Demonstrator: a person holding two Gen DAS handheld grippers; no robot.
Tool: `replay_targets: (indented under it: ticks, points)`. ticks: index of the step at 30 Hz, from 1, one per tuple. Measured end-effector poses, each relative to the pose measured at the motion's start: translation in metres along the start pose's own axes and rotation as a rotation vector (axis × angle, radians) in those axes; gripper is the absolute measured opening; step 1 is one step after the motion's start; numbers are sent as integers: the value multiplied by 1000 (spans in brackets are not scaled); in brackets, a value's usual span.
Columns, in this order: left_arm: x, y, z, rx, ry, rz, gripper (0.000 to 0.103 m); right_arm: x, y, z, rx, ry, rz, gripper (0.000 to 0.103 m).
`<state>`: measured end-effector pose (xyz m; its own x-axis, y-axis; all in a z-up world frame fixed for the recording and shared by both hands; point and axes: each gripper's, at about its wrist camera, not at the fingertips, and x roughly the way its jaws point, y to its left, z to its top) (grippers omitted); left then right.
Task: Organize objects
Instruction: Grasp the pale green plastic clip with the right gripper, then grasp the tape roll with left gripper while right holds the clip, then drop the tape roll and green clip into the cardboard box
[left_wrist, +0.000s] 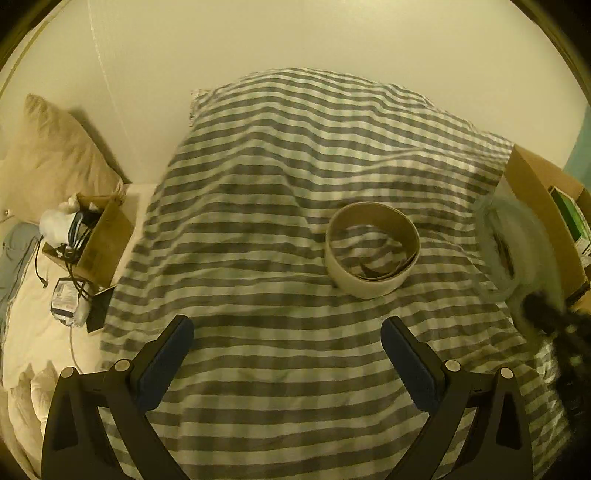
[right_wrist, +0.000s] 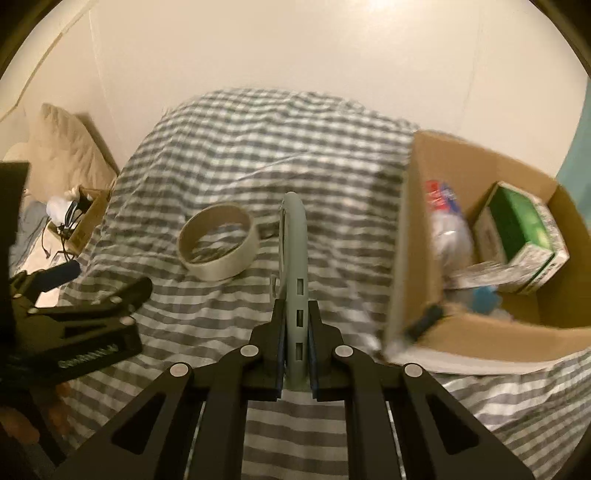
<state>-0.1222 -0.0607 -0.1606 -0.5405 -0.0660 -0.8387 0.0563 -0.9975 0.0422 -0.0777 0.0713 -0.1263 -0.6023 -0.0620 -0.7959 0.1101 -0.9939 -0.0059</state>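
My right gripper (right_wrist: 295, 306) is shut on a thin grey-green case (right_wrist: 294, 236), held edge-on above the striped blanket, left of the big cardboard box (right_wrist: 413, 229). A roll of beige tape (left_wrist: 372, 248) lies flat on the blanket; it also shows in the right wrist view (right_wrist: 218, 246). My left gripper (left_wrist: 287, 328) is open and empty, low over the blanket, short of the tape; it shows from the side in the right wrist view (right_wrist: 92, 280). The right gripper appears blurred at the left wrist view's right edge (left_wrist: 546, 314).
The big box holds a green-and-white carton (right_wrist: 521, 236) and plastic-wrapped items (right_wrist: 448, 221). A small cardboard box (left_wrist: 99, 240) with cables and white items stands at the left, beside a beige pillow (left_wrist: 51, 158). The striped blanket (left_wrist: 258, 229) covers the bed; a white wall lies behind.
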Motion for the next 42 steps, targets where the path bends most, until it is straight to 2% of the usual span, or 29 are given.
replay_targets:
  ticks: [7, 13, 17, 24, 26, 27, 30, 33, 38, 42]
  points:
    - [25, -4, 15, -58, 36, -32, 103, -10, -9, 15, 4, -73, 2, 9]
    - [49, -29, 32, -3, 34, -68, 103, 6, 1, 31, -48, -98, -6, 9]
    - [68, -38, 43, -3, 38, -143, 103, 14, -1, 34, -53, -99, -20, 9]
    - [86, -60, 46, 104, 31, -99, 103, 22, -11, 34, -41, -93, -26, 9]
    - [86, -59, 43, 107, 25, -116, 95, 23, -11, 34, -43, -92, -29, 9]
    - [83, -57, 42, 100, 16, -133, 83, 22, -10, 33, -45, -92, -28, 9]
    - [72, -47, 40, 69, 15, -157, 83, 15, -9, 32, -52, -98, -27, 9]
    - [47, -37, 36, 55, -14, -141, 82, 2, -8, 33, -58, -119, -16, 9]
    - [-13, -33, 36, 36, -38, -112, 82, -39, -9, 36, -56, -184, 4, 9]
    - [-77, -39, 45, 41, -121, -121, 83, -84, -16, 35, -42, -252, 19, 9]
